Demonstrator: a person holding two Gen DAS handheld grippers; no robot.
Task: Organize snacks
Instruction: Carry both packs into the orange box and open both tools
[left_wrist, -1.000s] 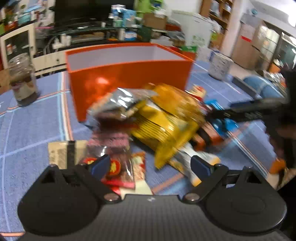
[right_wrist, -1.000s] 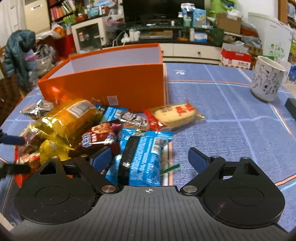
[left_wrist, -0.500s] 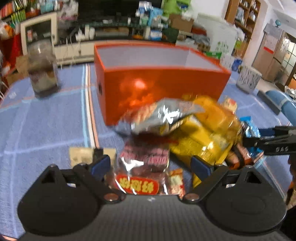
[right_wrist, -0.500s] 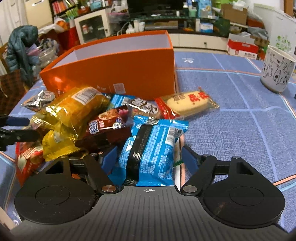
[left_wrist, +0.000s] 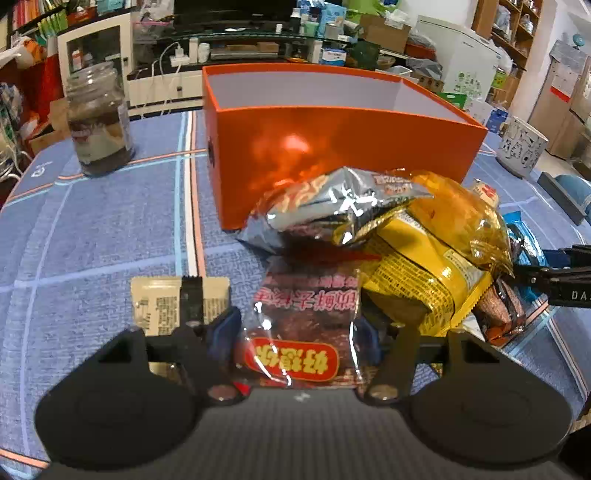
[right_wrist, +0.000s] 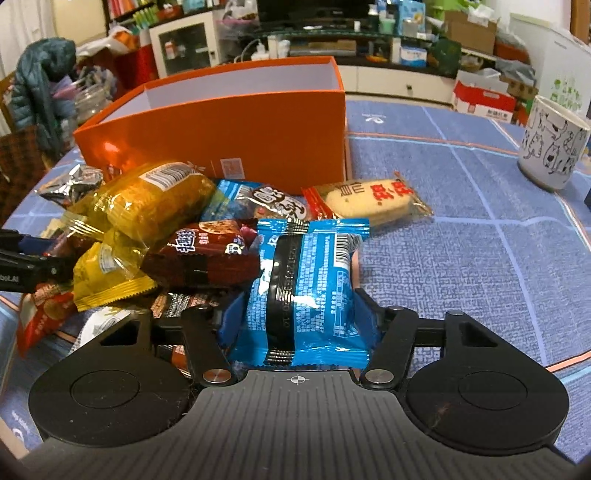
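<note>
Closing in since a moment ago, my left gripper (left_wrist: 297, 332) now has its pads pressed against the sides of the red-labelled clear packet (left_wrist: 301, 332), where earlier they stood wide apart. My right gripper (right_wrist: 295, 321) has likewise narrowed and is clamped on the blue packet (right_wrist: 306, 284), which sits at the near edge of the snack pile (right_wrist: 177, 229) on the blue tablecloth (right_wrist: 480, 258). Behind the pile, the orange box (left_wrist: 343, 147) stands open; its visible white inner walls show no snacks, though its floor is hidden. A glass jar (left_wrist: 98, 118) of dark contents stands left of it.
</note>
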